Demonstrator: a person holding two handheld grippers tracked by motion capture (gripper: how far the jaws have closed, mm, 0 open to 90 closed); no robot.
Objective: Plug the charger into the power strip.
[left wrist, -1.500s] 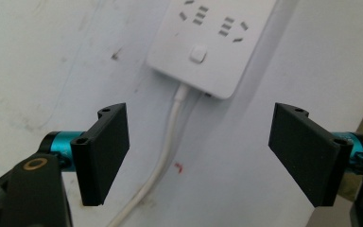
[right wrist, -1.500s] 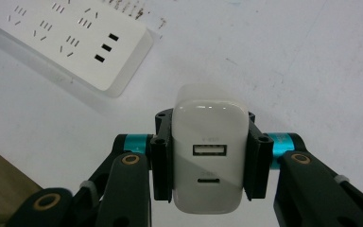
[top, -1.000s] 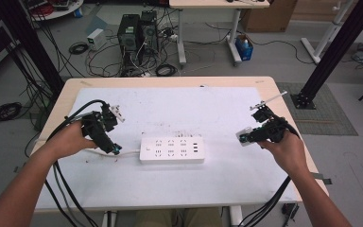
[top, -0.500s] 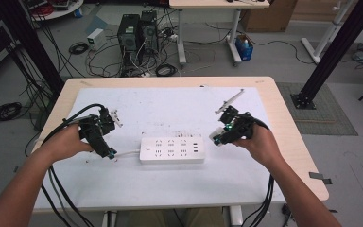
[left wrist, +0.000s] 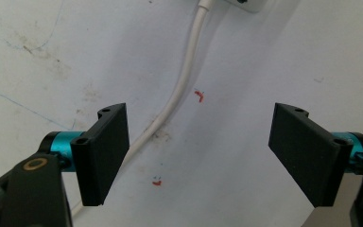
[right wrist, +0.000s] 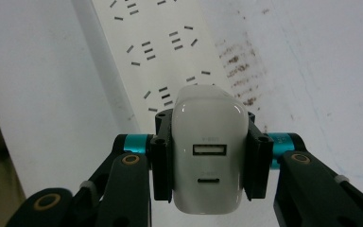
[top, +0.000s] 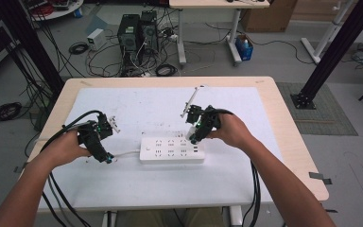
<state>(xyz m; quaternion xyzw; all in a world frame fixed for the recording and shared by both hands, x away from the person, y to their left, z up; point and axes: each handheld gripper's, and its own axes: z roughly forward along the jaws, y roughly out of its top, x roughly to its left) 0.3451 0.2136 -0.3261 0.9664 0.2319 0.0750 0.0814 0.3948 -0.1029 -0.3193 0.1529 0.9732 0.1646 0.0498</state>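
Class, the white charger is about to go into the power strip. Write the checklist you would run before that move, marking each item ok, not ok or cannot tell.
1. Right hand-held gripper shut firmly on the charger: ok.
2. Charger above the power strip: ok.
3. Prongs lined up with a socket: cannot tell, prongs hidden.
4. Sockets on the strip free: ok.
5. Left hand-held gripper steadying the strip: not ok, jaws open over the cable, gripping nothing.

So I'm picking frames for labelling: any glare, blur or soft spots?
Right gripper view: sharp, with glare on the white charger in the right claw. Left gripper view: sharp, soft shadow beside the cable. High view: evenly lit, slightly soft.
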